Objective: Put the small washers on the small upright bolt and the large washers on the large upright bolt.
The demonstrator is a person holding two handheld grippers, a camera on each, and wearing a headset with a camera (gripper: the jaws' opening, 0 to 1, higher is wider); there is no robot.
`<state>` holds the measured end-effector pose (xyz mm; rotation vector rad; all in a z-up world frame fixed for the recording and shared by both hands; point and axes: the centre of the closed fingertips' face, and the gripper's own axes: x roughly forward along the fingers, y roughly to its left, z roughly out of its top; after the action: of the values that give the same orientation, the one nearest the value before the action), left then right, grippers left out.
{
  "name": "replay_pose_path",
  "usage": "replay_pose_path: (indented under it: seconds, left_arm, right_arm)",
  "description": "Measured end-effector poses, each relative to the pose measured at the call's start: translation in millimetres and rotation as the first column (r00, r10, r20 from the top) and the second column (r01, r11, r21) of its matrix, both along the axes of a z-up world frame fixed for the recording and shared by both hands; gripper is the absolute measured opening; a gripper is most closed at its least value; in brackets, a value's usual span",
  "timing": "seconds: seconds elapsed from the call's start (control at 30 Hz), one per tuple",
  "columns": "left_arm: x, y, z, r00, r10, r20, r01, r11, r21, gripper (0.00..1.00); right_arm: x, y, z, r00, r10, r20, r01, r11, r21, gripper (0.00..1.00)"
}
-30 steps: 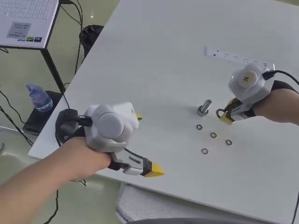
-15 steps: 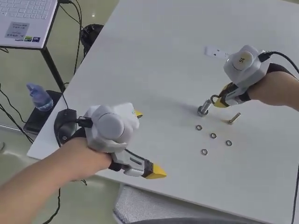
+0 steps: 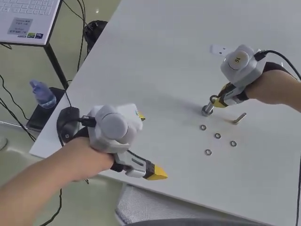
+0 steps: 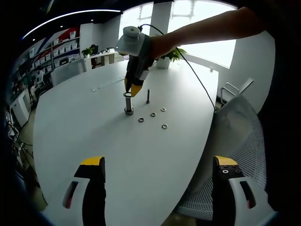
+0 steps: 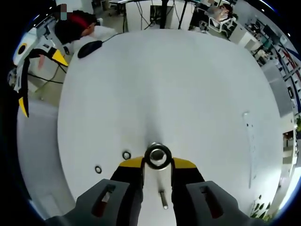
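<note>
Since a second ago the right hand-held gripper point(image 3: 218, 101) has swung over the large bolt point(image 3: 206, 110), jaws pinched on a large washer point(image 5: 147, 157) at its tip. The left hand-held gripper point(image 3: 148, 144) hangs wide open at the bench point(image 3: 155, 56) edge.

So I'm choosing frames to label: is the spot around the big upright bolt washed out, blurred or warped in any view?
Head view: soft even light, large bolt crisp, faint shadow. Left gripper view: windows blown out, table edge bowed by fisheye. Right gripper view: large washer sharp between the jaws, table curved.
</note>
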<state>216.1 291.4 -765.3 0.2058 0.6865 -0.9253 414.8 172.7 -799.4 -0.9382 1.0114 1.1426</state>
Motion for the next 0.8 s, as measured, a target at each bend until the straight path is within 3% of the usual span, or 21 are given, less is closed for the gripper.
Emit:
replay_pose_path:
  seconds: [0.8]
  left_arm:
    - [2.3,10.1,-4.8,1.000,0.020,-0.002,-0.020,1.000,0.009,0.91]
  right_arm:
    - [-2.8,3.8,-17.8,1.000,0.019,-0.014,-0.019,0.999,-0.039,0.22]
